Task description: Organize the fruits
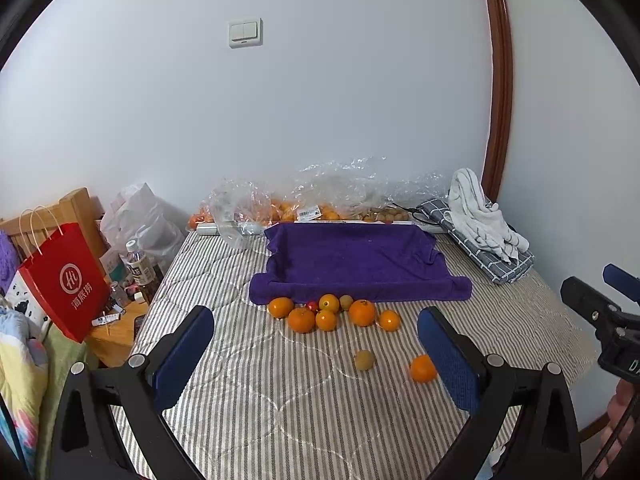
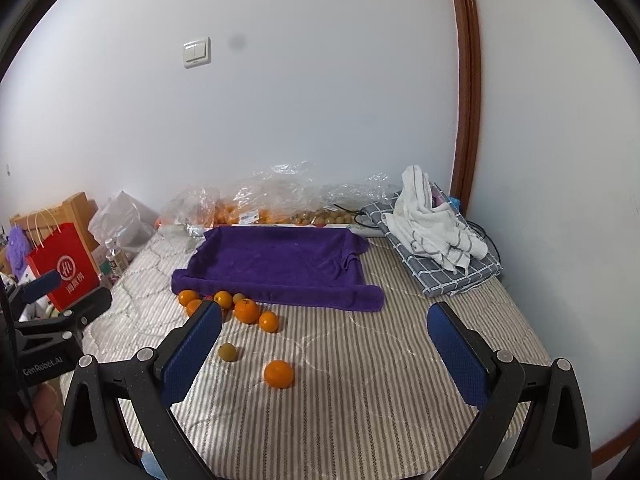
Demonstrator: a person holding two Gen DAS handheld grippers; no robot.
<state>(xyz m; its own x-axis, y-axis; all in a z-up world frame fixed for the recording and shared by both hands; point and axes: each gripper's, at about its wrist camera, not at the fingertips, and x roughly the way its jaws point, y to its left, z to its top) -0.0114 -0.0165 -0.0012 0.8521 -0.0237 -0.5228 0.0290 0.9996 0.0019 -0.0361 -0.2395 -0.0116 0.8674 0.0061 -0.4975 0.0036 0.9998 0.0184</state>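
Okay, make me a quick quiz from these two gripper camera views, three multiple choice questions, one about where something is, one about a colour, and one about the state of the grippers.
1. Where does the cluster of round orange fruits lie?
A. inside the purple tray
B. on the striped mattress just in front of the purple tray
C. on the folded checked cloth

2. What colour is the soft towel lining the shallow tray?
A. purple
B. green
C. white

3. How do the left gripper and right gripper stand?
A. both shut on fruit
B. left shut, right open
C. both open and holding nothing

Answers:
1 B, the fruits sit on the grey-and-white striped mattress against the tray's near edge.
2 A, the towel is deep purple in both views.
3 C, each pair of blue-padded fingers is spread wide with only bedding between them.
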